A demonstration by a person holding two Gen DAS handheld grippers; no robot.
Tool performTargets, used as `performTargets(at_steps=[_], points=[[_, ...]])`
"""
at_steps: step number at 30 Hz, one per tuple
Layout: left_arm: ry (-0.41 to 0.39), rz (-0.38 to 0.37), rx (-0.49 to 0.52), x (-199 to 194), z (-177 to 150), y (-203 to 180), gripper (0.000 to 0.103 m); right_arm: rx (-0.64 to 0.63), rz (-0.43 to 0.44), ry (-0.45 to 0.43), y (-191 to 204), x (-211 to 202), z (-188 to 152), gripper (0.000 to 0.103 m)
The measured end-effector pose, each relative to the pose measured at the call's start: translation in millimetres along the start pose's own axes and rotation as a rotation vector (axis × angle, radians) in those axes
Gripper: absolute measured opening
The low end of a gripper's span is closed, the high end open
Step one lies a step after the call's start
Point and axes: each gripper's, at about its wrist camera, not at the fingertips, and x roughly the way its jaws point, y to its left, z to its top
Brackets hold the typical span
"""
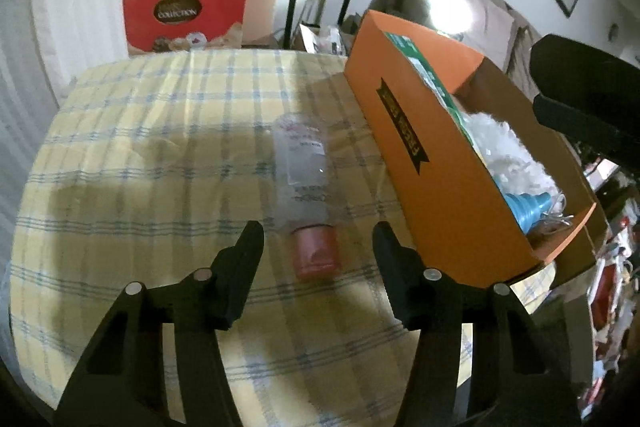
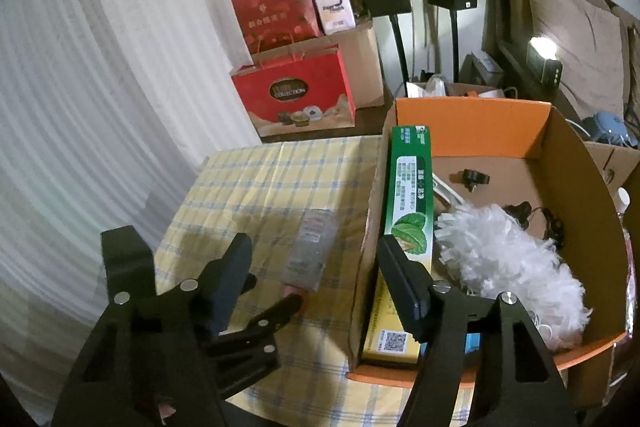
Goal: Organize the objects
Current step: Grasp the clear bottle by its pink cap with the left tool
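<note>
On the yellow plaid cloth (image 1: 132, 163) the orange box (image 1: 404, 131) is the thing to steer by. Far to its left, past the table edge, stand red gift bags (image 1: 184, 13) against the wall. The left gripper (image 1: 318, 239) hovers over the cloth to the box's left, its jaws spread wide and holding nothing. A clear bottle (image 1: 306, 179) lies flat on the cloth just beside the box's long left wall, its red cap (image 1: 316, 253) pointing toward the gripper and sitting between the fingertips' line, not touched. The right gripper (image 2: 314, 247) hangs above the box's near left corner, jaws likewise spread, empty; one finger sits over the cloth, the other over the box. Inside the box, a green carton (image 2: 412, 187) leans along the left wall. To its right lies a white fluffy duster (image 2: 508, 259), and a blue funnel (image 1: 528, 207) rests at the box's near end.
</note>
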Motion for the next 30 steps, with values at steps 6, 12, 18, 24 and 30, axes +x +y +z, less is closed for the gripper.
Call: performTargets(at_steps=[6,12,18,24,30], points=[[0.032,-0.036,-0.016,15,-2,0,0.031,0.021,0.002,0.030,-7,9,-8,0.068],[0.027,-0.053,-0.041,15,-6,8,0.024,0.020,0.005,0.049,-7,15,-11,0.068],[0.023,-0.035,-0.042,5,-15,19,0.023,-0.030,0.009,0.076,9,24,-6,0.068],[0.020,-0.022,-0.075,-11,-25,43,0.023,-0.066,0.034,0.113,26,41,-1,0.068],[0.016,-0.012,-0.107,-25,-38,60,0.023,-0.107,0.054,0.163,52,67,-3,0.068]])
